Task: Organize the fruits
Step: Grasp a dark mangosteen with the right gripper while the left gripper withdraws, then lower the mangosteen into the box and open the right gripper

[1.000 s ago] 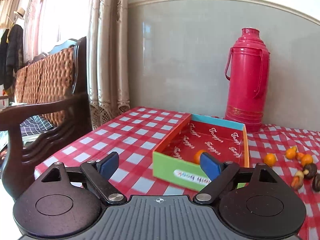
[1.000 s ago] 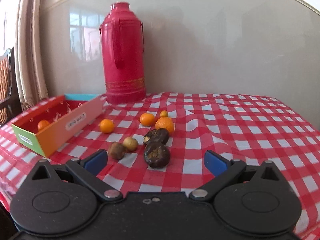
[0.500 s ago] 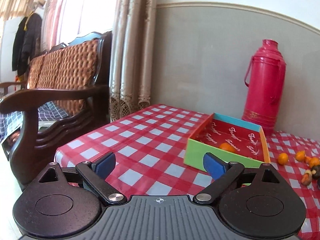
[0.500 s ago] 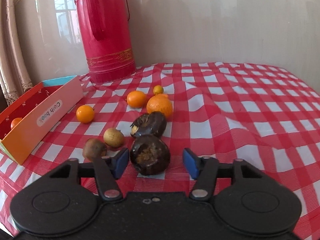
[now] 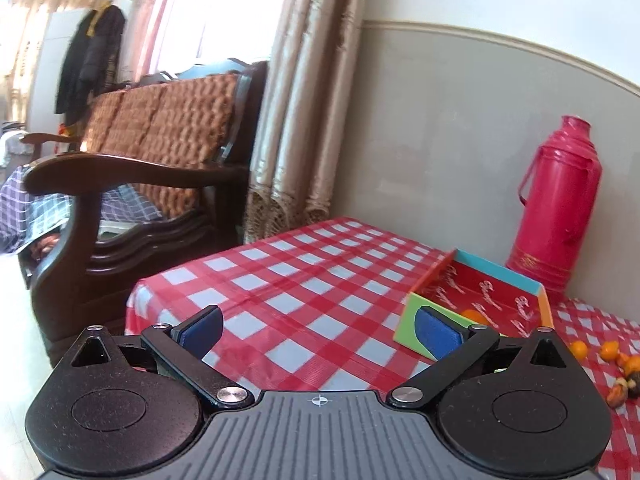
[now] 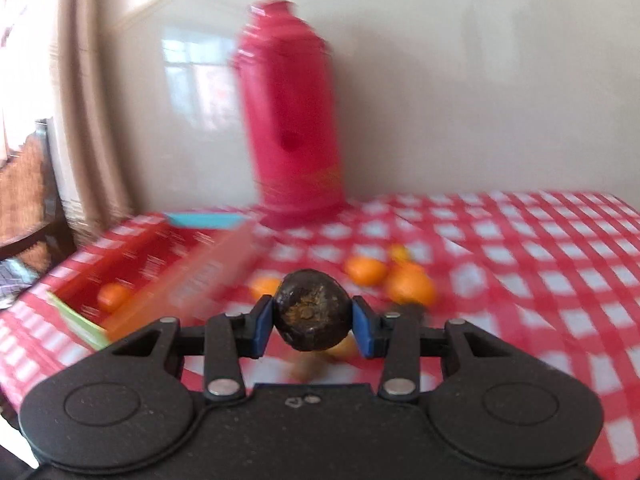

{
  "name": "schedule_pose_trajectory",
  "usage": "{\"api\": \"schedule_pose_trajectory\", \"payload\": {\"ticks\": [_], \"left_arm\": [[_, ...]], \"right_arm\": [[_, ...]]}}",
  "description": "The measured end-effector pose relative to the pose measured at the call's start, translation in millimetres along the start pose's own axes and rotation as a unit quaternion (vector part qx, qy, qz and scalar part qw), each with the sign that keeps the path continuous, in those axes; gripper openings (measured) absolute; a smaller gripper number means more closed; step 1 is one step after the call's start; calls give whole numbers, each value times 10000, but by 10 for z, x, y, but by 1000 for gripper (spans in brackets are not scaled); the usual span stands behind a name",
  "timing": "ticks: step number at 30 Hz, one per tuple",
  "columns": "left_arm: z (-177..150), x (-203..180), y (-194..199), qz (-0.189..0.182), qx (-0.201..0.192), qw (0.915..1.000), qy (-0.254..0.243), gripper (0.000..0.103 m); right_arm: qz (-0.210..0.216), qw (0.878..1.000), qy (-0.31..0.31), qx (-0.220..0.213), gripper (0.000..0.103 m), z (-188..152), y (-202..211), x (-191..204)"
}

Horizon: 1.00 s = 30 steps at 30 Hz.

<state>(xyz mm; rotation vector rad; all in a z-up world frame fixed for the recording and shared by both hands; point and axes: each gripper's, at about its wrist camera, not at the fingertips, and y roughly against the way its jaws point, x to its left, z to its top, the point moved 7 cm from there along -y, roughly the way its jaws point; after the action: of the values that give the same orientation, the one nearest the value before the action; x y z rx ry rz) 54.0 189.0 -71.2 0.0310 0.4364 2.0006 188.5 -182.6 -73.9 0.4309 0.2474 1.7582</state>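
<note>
Dark fruit (image 6: 311, 311) between right jaws

A grey-green lower wall (image 5: 448, 128) meets a white upper wall at a pale moulding line. Beige patterned curtains (image 5: 304, 112) hang beside a bright, washed-out window (image 5: 216, 12). A dark wooden armchair-style bench (image 5: 120, 200) with a brown woven back cushion stands just beside the table, which is covered in a red-and-white checked cloth (image 5: 304, 284). A dark coat (image 5: 90, 56) hangs further back, with a hat above it.
</note>
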Motion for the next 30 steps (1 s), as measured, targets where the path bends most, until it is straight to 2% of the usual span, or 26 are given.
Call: {"api": "schedule_pose_trajectory", "payload": {"ticks": [5,10,14,20,23,25,30], "left_arm": [[6,140,70,215,-169,9996,119,103],[5,268,59,303,-172,9993,159,103],[4,385,58,353,-173,9987,321,103],[-6,456,20,339,-120,9978,557,103],[-10,446,13,345,-138,9981,492,103],[-12,421,15,339,-153,9983,450,103],[-15,380,16,341,-136,9986,392,103]], "right_arm": [[662,9968,440,-77,33,170,-139,629],[1073,9903,866,157,34,183,-397,1180],[1139,9868,1065,428,34,110,-581,1446],[1128,9851,1130,640,35,-13,-637,1536],[1138,9850,1139,613,44,3,-627,1556],[1160,9858,1081,546,63,37,-595,1556],[1106,9874,1092,304,72,137,-435,1507]]}}
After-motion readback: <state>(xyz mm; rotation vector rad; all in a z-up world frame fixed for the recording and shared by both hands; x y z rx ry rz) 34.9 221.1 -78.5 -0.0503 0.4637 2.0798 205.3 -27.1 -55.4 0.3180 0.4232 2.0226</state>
